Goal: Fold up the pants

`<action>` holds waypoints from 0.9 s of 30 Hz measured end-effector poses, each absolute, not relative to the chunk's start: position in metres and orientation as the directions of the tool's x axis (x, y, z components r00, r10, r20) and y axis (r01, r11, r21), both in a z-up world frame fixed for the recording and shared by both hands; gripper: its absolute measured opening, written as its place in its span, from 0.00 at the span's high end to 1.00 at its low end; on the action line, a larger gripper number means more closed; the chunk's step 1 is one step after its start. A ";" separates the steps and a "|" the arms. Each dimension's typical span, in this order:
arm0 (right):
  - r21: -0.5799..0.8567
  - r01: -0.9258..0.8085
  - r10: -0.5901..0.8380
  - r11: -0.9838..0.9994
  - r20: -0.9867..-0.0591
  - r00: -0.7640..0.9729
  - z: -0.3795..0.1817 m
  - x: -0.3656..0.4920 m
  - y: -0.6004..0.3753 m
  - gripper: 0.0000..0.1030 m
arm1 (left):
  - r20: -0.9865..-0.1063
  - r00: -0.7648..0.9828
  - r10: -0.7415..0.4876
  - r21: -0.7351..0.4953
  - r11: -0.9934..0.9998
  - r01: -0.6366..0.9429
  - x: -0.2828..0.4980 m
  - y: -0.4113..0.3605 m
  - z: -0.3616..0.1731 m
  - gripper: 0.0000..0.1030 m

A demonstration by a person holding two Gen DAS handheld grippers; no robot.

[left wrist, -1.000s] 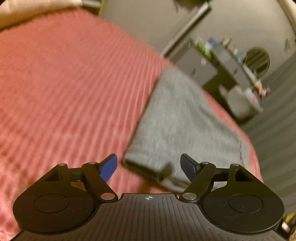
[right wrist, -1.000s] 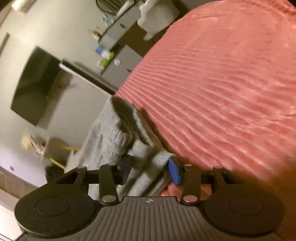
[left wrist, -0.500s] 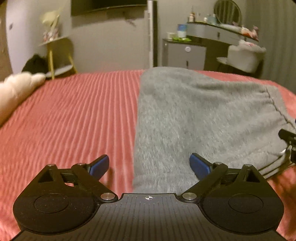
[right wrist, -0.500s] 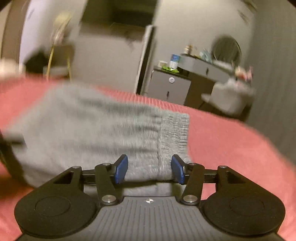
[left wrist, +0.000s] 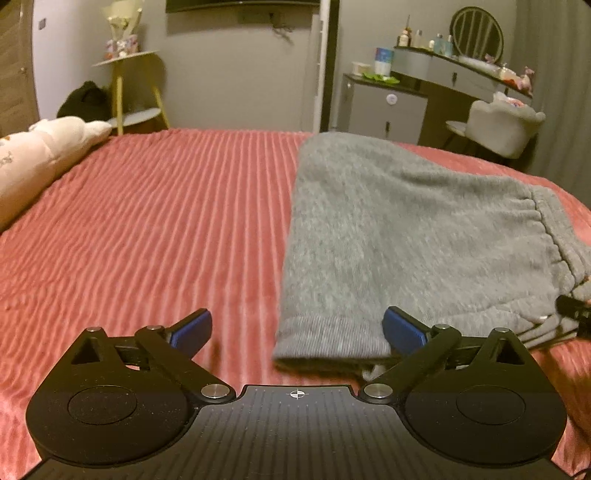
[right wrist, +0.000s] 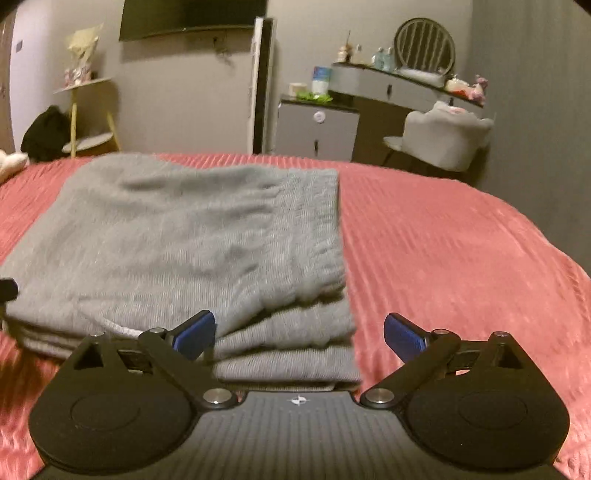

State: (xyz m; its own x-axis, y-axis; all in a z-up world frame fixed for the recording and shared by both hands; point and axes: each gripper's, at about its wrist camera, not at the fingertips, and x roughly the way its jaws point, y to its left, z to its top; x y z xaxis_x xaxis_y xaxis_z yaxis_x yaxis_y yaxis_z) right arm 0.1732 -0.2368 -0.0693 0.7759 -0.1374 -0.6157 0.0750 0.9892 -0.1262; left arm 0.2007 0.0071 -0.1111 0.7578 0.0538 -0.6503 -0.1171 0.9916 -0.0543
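The grey pants (left wrist: 399,236) lie folded in a stack of layers on the red ribbed bedspread (left wrist: 166,221). In the left wrist view my left gripper (left wrist: 297,330) is open, its jaws wide apart at the near left corner of the stack, holding nothing. In the right wrist view the pants (right wrist: 192,240) show their layered edge and waistband side. My right gripper (right wrist: 299,334) is open and empty at the near right corner of the stack. The tip of the right gripper (left wrist: 576,314) shows at the right edge of the left wrist view.
A cream plush toy (left wrist: 40,155) lies at the bed's left side. Beyond the bed stand a yellow-legged side table (left wrist: 125,92), a grey cabinet (left wrist: 384,107), a dresser with round mirror (left wrist: 476,33) and a pale chair (left wrist: 506,125).
The right gripper has opened and let go of the pants' waistband edge. Both grippers have levelled out and now face the folded stack lying flat on the bed.
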 end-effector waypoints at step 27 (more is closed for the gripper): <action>0.007 0.049 -0.030 0.999 -0.715 0.699 -0.020 0.094 -0.187 0.04 | -0.757 0.651 -0.056 -0.148 0.985 -0.087 0.141 -0.003 -0.094 0.01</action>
